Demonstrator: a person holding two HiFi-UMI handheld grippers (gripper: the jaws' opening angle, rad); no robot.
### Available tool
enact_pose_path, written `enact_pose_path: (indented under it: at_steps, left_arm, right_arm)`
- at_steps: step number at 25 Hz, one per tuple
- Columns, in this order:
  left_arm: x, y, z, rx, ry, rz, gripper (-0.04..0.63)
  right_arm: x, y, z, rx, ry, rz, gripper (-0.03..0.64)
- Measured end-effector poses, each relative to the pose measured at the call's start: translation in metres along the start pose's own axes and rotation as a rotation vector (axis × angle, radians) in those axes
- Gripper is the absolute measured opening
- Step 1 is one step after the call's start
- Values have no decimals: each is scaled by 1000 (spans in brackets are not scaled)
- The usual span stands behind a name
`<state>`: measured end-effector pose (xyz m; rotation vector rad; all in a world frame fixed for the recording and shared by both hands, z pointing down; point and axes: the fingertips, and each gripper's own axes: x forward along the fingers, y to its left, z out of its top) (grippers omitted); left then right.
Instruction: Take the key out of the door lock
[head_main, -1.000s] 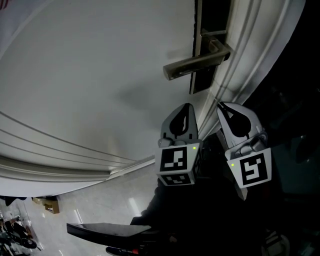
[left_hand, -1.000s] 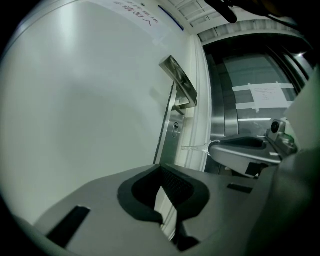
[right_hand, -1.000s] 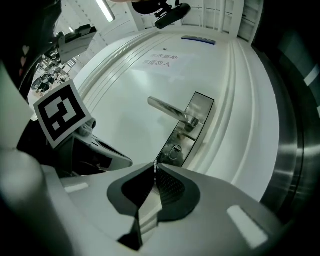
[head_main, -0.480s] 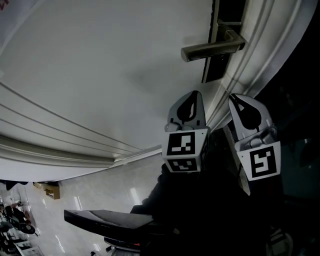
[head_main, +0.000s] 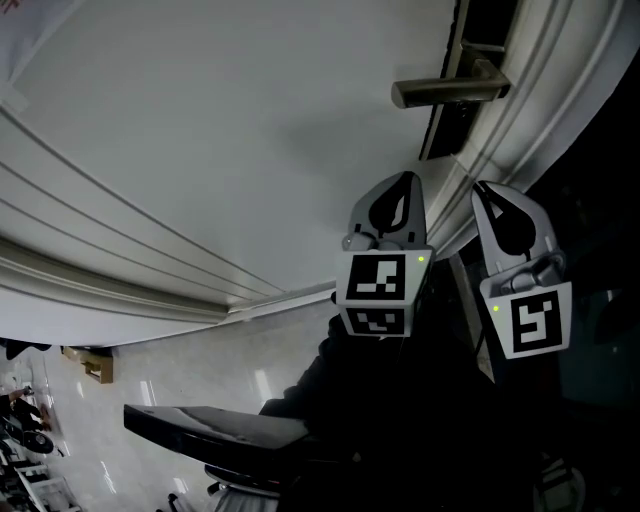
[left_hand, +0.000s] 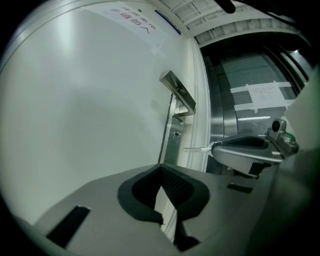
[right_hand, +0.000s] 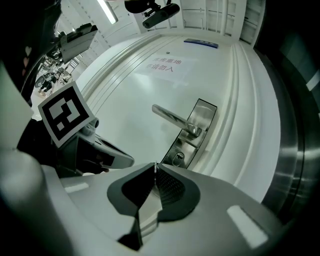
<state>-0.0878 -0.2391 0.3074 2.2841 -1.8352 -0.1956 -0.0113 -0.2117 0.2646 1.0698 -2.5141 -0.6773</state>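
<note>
The white door (head_main: 200, 130) carries a metal lever handle (head_main: 445, 92) on a lock plate (right_hand: 192, 135). Its round keyhole (right_hand: 178, 159) below the handle looks bare. In the left gripper view a thin silver key (left_hand: 197, 148) sticks out of the tip of my right gripper (left_hand: 216, 148), pointing towards the door edge, a short way off the keyhole (left_hand: 176, 135). The right gripper (right_hand: 154, 166) is shut on that key. My left gripper (left_hand: 162, 167) is shut with nothing in it. Both hang side by side below the handle, left gripper (head_main: 397, 190) and right gripper (head_main: 497, 200).
White door-frame moulding (head_main: 530, 110) runs beside the lock. A steel panel with a taped paper (left_hand: 260, 95) lies past the frame. A printed notice (right_hand: 162, 65) is stuck on the door. Glossy floor (head_main: 200, 370) and a dark flat object (head_main: 210, 430) lie below.
The head view has swung, so the handle sits higher and further right. Both grippers drifted slightly right, side by side as before. Neither gripper's jaws changed.
</note>
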Motion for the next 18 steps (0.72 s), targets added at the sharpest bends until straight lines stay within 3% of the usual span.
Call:
enact_pose_path:
  at_steps: [18]
  left_arm:
    - [-6,-3,8,3,-39,8,0]
  right_arm:
    - [0,-3,1,-6,-18,8,12]
